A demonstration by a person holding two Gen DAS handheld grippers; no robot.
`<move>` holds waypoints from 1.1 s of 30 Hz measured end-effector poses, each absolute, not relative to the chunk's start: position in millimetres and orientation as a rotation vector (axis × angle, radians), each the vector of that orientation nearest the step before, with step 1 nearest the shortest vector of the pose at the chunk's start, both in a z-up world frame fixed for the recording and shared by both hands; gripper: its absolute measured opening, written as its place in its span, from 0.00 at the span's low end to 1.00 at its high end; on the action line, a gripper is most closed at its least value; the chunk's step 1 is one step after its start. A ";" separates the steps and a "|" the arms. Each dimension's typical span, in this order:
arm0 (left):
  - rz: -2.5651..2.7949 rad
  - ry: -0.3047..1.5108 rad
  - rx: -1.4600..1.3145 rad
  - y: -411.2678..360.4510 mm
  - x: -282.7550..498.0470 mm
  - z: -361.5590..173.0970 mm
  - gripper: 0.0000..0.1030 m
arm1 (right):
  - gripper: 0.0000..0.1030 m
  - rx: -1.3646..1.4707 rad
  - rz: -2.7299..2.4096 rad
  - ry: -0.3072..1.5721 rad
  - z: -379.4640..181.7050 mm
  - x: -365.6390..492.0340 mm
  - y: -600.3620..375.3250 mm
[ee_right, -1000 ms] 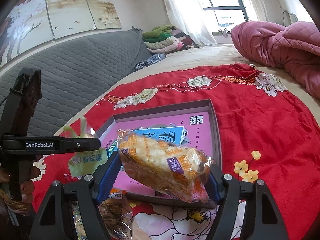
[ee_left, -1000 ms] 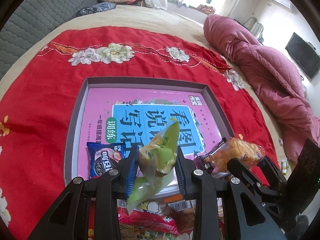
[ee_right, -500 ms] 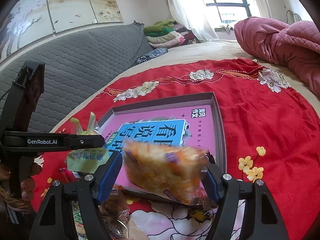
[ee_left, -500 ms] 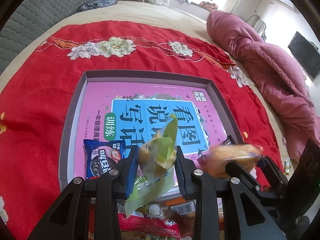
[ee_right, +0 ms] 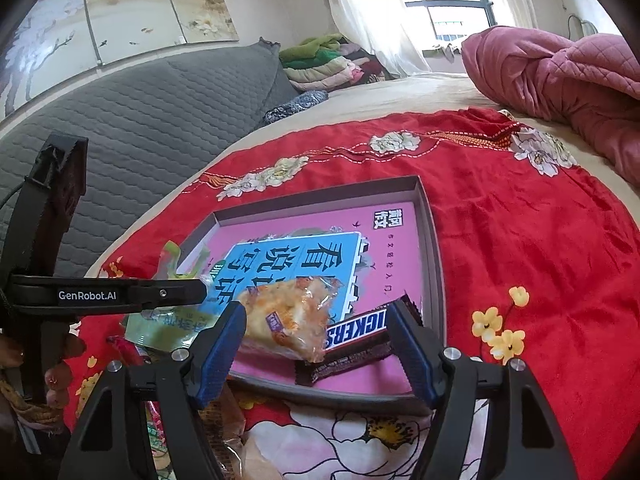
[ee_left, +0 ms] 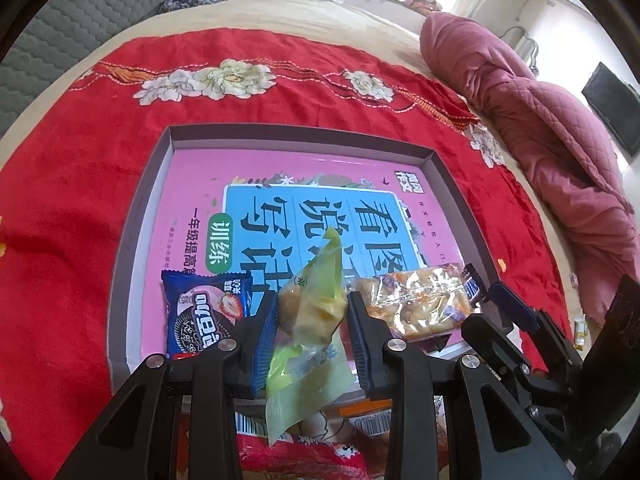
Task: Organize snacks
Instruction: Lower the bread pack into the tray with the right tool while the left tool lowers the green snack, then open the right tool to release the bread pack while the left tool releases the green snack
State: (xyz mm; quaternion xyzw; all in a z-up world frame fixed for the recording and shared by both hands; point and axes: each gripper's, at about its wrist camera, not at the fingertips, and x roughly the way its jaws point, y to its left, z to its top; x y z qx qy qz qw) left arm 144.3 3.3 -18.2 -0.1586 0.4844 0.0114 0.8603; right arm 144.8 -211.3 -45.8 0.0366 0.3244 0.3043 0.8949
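My left gripper [ee_left: 312, 328] is shut on a green-and-clear snack packet [ee_left: 308, 320], held just above the near edge of the grey tray [ee_left: 144, 208]. My right gripper [ee_right: 316, 344] is open; the orange pastry packet [ee_right: 288, 316] lies in the tray [ee_right: 432, 248] between its fingers, partly on a Snickers bar [ee_right: 356, 332]. The pastry packet also shows in the left wrist view [ee_left: 412, 300]. A blue Oreo packet [ee_left: 204, 312] lies in the tray's near left corner. A pink-and-blue book cover [ee_left: 288, 208] lines the tray.
The tray sits on a red floral cloth [ee_left: 60, 200] on a bed. More snack packets [ee_left: 304, 456] lie on the cloth in front of the tray. A pink quilt [ee_left: 540, 128] is heaped at the right. A grey headboard [ee_right: 140, 120] stands on the left.
My right gripper has opened and let the orange pastry packet drop into the tray beside the Snickers bar. My left gripper has moved forward toward the tray with the green packet.
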 end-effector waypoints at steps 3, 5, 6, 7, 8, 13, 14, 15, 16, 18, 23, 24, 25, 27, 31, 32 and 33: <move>0.026 1.022 -0.338 4.5 145.4 -19.9 0.34 | 0.70 0.064 0.625 0.680 -47.9 145.4 -209.8; 0.031 1.026 -0.337 5.0 146.4 -21.1 0.34 | 0.70 0.049 0.620 0.683 -49.2 145.0 -208.1; 0.032 1.027 -0.338 5.0 146.7 -21.5 0.34 | 0.70 0.039 0.616 0.687 -50.0 145.0 -206.6; 0.034 1.029 -0.339 5.1 147.3 -22.1 0.34 | 0.70 0.029 0.610 0.689 -50.7 144.9 -205.6; 0.034 1.031 -0.338 5.3 148.0 -22.8 0.34 | 0.70 0.018 0.604 0.691 -51.5 144.4 -204.6; 0.045 1.036 -0.338 7.0 149.6 -25.2 0.34 | 0.70 0.007 0.599 0.698 -53.8 144.6 -203.7; 0.044 1.036 -0.341 7.2 149.4 -25.0 0.34 | 0.70 0.008 0.600 0.697 -53.9 144.1 -203.7; 0.043 1.037 -0.346 7.8 149.3 -25.2 0.34 | 0.70 0.007 0.600 0.697 -54.0 144.1 -203.7; 0.042 1.038 -0.348 8.0 149.3 -25.1 0.34 | 0.70 0.006 0.599 0.698 -54.0 144.1 -203.5; 0.044 1.039 -0.348 8.2 149.1 -24.7 0.34 | 0.70 0.006 0.600 0.698 -54.1 144.0 -203.6; 0.033 1.040 -0.367 9.8 148.5 -23.8 0.35 | 0.70 0.013 0.601 0.702 -54.1 143.5 -203.6; 0.031 1.038 -0.367 9.9 148.2 -23.2 0.35 | 0.70 0.016 0.602 0.704 -54.1 143.7 -203.9; 0.032 1.036 -0.365 10.0 148.0 -22.4 0.36 | 0.70 0.020 0.604 0.705 -54.0 143.6 -204.3; 0.036 1.036 -0.366 10.6 147.7 -21.0 0.39 | 0.70 0.030 0.606 0.707 -53.9 144.2 -205.9; 0.036 1.027 -0.378 13.4 145.7 -17.0 0.42 | 0.70 0.045 0.607 0.710 -53.3 145.8 -208.8; 0.038 1.026 -0.379 14.1 145.1 -15.9 0.44 | 0.70 0.047 0.606 0.711 -53.1 145.8 -209.1; 0.041 1.026 -0.379 14.8 144.6 -14.9 0.47 | 0.70 0.049 0.605 0.711 -53.0 145.7 -209.4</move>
